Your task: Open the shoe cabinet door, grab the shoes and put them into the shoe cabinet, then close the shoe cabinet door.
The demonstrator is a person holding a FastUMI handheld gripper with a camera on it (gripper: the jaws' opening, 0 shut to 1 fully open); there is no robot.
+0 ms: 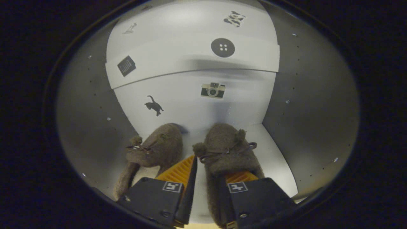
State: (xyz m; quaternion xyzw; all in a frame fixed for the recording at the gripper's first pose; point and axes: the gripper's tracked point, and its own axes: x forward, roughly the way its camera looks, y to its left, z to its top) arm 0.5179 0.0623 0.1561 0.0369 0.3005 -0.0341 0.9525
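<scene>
Setting the pair of fuzzy brown slippers on the white shelf point(273, 152) inside the shoe cabinet point(311, 105) looks like the step in hand: the right slipper point(227, 149) lies between and just ahead of the fingers, the left slipper point(159, 148) just outside the left finger. The gripper point(210, 178) has its jaws parted; whether both press the right slipper I cannot tell. A clean release probably means opening wider and backing straight out, so neither finger snags the laces.
</scene>
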